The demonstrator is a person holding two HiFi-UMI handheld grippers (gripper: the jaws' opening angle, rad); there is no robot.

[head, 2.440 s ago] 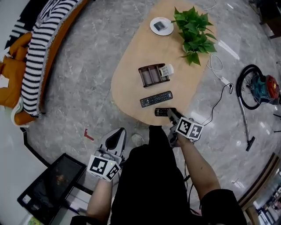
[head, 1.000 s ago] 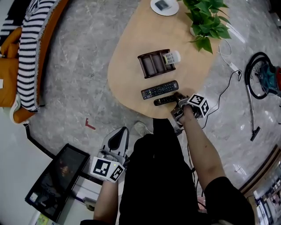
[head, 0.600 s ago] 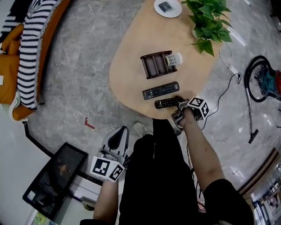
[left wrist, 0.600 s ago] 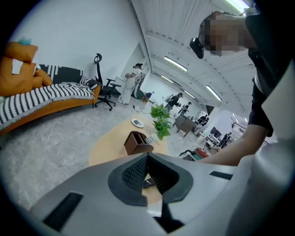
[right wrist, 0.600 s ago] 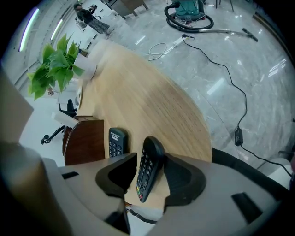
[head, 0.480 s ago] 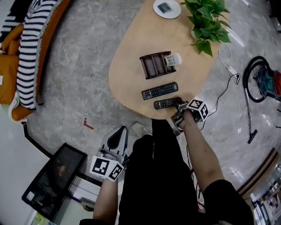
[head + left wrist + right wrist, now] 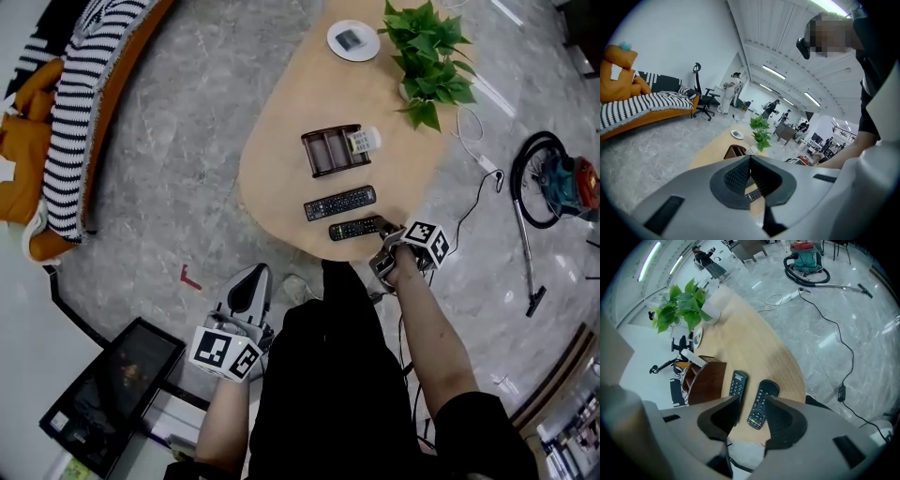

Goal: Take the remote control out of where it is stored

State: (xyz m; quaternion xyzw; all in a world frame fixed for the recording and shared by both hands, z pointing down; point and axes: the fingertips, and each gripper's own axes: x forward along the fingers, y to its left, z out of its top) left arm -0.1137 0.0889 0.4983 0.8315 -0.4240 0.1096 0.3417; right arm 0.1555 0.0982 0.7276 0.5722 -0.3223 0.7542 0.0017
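The remote control (image 7: 356,228) lies freed on the counter's (image 7: 300,112) edge. The right hand-held gripper's (image 7: 382,234) jaws have just been spread and lifted off it, empty. Beyond, a white remote (image 7: 362,141) is still lodged in the holder (image 7: 323,157) — the left hand-held gripper (image 7: 253,278) is kept closed.

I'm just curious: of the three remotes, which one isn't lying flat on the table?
The white remote: it sits in the brown holder, while the two black remotes lie flat on the tabletop.
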